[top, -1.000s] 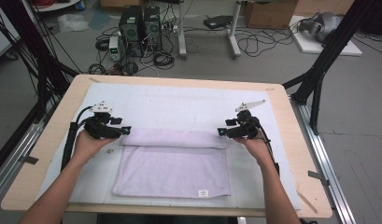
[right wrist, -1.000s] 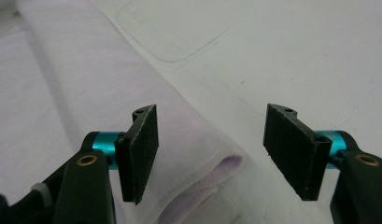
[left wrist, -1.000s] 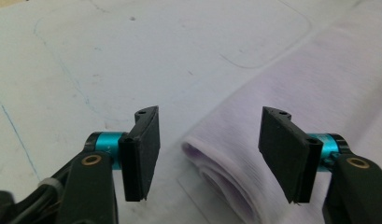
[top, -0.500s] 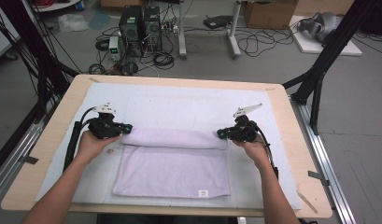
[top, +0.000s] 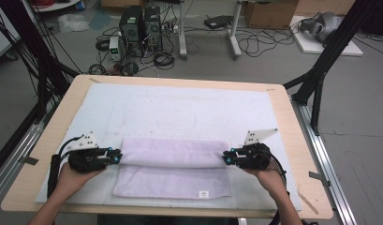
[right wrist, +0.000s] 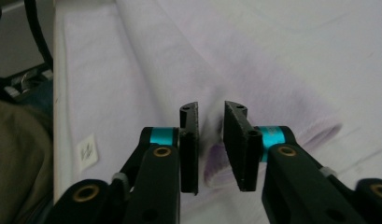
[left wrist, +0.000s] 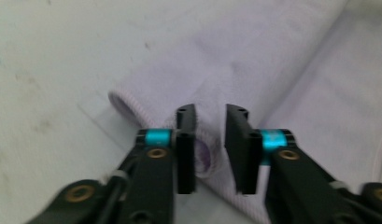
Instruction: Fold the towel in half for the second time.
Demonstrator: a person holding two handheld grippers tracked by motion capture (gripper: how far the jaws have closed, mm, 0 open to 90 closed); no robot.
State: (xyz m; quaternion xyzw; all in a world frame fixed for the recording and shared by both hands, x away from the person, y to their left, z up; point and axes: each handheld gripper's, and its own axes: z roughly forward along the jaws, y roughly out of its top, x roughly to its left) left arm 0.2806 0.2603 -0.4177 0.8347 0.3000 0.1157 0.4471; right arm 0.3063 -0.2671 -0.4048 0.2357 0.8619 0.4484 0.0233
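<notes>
A lilac towel (top: pixel 170 180) lies on the white mat (top: pixel 180 108), its far part folded over toward me as a rolled band. My left gripper (top: pixel 118 156) sits at the band's left end, and my right gripper (top: pixel 225 158) at its right end. In the left gripper view the left gripper's (left wrist: pixel 210 112) jaws stand apart, having just been opening, with the towel's (left wrist: pixel 254 60) folded corner lying loose between them. In the right gripper view the right gripper's (right wrist: pixel 211 107) jaws have just been opening too, and the towel's (right wrist: pixel 179 60) fold edge rests in the gap, not pinched.
The mat covers most of the wooden table (top: pixel 297 140). A small white label (top: pixel 204 193) marks the towel's near edge. Black frame posts stand at the table's left and right; computers and cables lie on the floor beyond the far edge.
Both hands have come toward the near edge, drawing the towel's folded band with them. Both pairs of jaws closed on the fold, then parted from it.
</notes>
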